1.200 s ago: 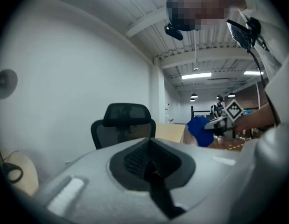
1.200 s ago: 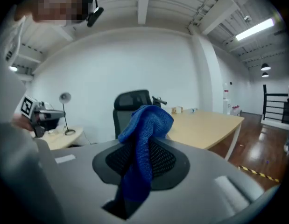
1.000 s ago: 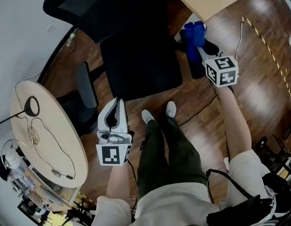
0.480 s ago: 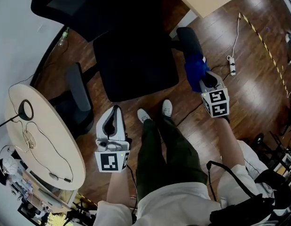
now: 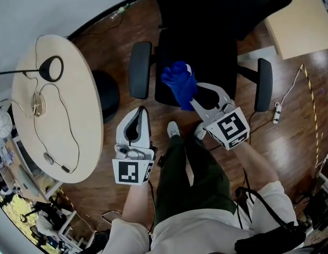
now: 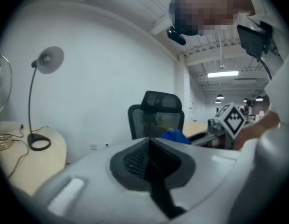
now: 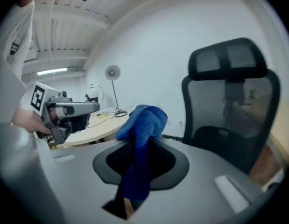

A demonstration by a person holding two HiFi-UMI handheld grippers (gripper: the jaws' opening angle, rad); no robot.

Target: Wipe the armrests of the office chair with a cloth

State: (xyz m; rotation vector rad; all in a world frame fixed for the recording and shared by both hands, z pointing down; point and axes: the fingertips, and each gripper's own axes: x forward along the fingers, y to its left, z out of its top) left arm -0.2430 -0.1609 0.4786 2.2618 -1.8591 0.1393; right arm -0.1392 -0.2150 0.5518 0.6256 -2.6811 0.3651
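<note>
head view is looking down on a black mesh-backed office chair [image 5: 206, 57] standing at 12 o'clock from the person's shoes. the right gripper [image 5: 192, 99] is reaching toward 11 o'clock, and its fingers are pinching a bright blue crumpled cloth [image 5: 178, 82]. the cloth is hanging over the front of the seat, between the dark armrest at 10 o'clock [image 5: 140, 70] and the dark armrest at 2 o'clock [image 5: 264, 83], apart from both. i cannot tell if it is touching the seat.

right gripper view is showing the cloth [image 7: 140, 125] running down between the closed jaws and bunching above them.

the left gripper [image 5: 137, 114] is hovering at 7 o'clock from the chair, over the brown wooden floor [image 5: 100, 168]. in left gripper view its jaws are pressing together with nothing between them. a round beige table [image 5: 73, 142] carrying a black lamp base [image 5: 51, 69] is lying at 9 o'clock.
</note>
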